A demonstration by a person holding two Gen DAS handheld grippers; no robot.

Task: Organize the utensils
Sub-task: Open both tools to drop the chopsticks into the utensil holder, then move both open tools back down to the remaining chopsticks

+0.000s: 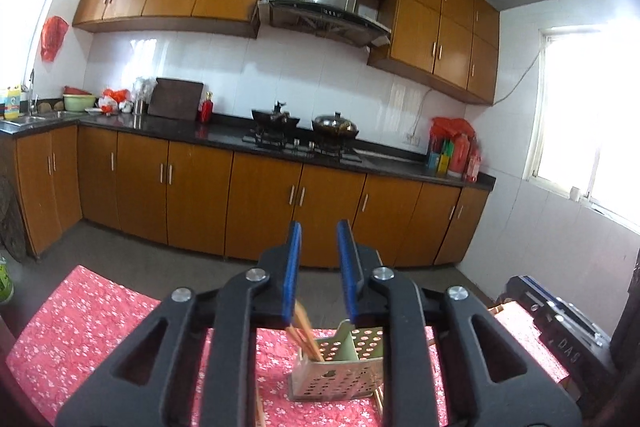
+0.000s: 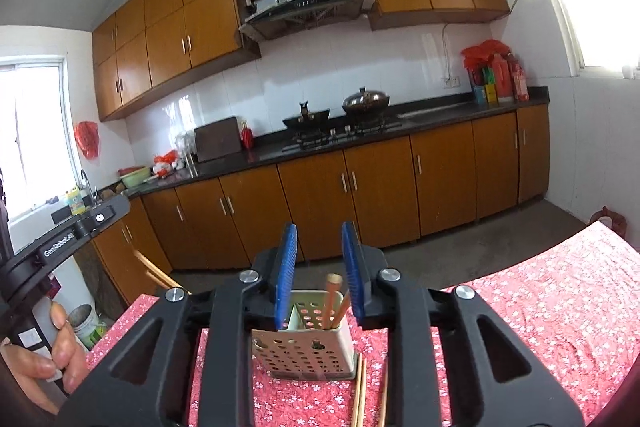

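A pale green perforated utensil holder [image 1: 340, 367] stands on a table with a red flowered cloth [image 1: 92, 331]. It also shows in the right wrist view [image 2: 308, 347]. Wooden chopsticks [image 1: 306, 333] lean inside it; in the right wrist view they [image 2: 334, 301] stand in its right compartment. More chopsticks [image 2: 360, 391] lie on the cloth in front of the holder. My left gripper [image 1: 320, 227] is open and empty, raised above and behind the holder. My right gripper [image 2: 319, 229] is open and empty, also raised above the holder.
Beyond the table's far edge are a grey floor and orange kitchen cabinets [image 1: 260, 203] with a stove and pots [image 1: 304, 131]. The other gripper's body [image 2: 60, 239] and a hand [image 2: 48, 355] are at the left. A dark box [image 1: 560, 323] sits at the table's right.
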